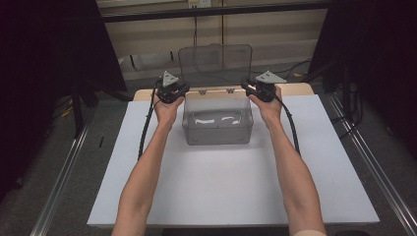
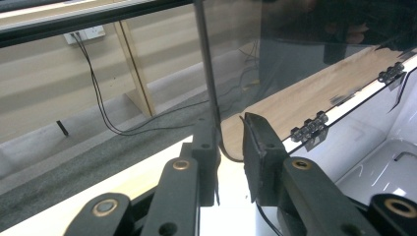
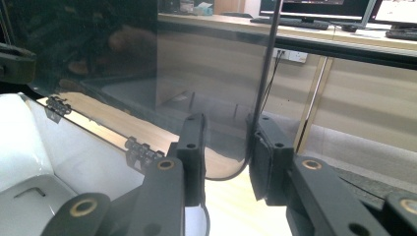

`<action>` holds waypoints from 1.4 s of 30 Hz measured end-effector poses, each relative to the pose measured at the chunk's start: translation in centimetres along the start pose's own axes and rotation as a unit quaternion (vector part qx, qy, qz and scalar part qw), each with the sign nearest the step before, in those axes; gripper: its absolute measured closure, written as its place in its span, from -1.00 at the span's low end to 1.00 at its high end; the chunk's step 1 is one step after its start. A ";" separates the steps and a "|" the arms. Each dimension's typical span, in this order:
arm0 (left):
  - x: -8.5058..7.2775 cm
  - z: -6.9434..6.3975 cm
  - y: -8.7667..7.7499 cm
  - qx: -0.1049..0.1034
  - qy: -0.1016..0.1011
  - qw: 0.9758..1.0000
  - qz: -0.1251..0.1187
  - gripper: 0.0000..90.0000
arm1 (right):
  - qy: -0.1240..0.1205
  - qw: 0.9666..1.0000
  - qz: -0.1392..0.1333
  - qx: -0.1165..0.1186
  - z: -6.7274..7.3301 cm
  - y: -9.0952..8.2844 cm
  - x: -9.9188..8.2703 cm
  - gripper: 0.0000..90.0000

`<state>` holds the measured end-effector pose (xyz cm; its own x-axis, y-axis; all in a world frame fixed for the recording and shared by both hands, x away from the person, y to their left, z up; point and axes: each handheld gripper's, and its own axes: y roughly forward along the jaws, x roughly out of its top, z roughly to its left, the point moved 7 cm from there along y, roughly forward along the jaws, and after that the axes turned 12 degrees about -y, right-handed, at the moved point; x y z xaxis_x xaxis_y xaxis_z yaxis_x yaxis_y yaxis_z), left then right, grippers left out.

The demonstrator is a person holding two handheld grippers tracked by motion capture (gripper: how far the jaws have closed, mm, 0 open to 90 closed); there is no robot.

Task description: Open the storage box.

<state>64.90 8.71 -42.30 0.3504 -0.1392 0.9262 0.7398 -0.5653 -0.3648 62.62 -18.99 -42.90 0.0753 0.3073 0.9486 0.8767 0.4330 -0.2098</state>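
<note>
A clear plastic box (image 1: 218, 129) stands at the far middle of the white board, and its tinted lid (image 1: 215, 61) is raised upright behind it. My left gripper (image 1: 183, 91) is at the lid's lower left corner and my right gripper (image 1: 245, 86) at its lower right corner. In the left gripper view the lid's (image 2: 295, 49) rounded corner sits between the jaws of the left gripper (image 2: 230, 142), touching both pads. The right gripper view is a mirror of that: the right gripper (image 3: 228, 142) is closed on the lid's (image 3: 211, 64) other corner. Black hinges (image 2: 309, 127) (image 3: 142, 147) line the box's back rim.
The box rests on a white board (image 1: 221, 191) laid over a wooden table (image 1: 297, 89). Pale shapes (image 1: 216, 119) show at the box's bottom. Metal rails (image 1: 61, 182) (image 1: 378, 177) run along the floor on both sides. Cables (image 2: 98, 93) hang down the wall behind.
</note>
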 end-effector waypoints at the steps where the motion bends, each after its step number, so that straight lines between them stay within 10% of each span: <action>1: 0.0 0.0 0.0 0.000 0.003 1.000 0.000 0.68 | 0.001 1.000 -0.002 0.000 0.0 0.1 0.0 0.55; 42: 0.0 0.6 1.3 -0.018 -0.035 0.999 0.020 0.36 | 0.031 0.999 0.012 0.032 -0.6 2.0 -0.4 0.24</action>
<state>66.20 8.42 -42.82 0.4199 -0.1051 0.9015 0.7037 -0.5896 -0.3965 64.56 -18.74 -43.56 0.1271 0.2664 0.9554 0.8426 0.4792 -0.2458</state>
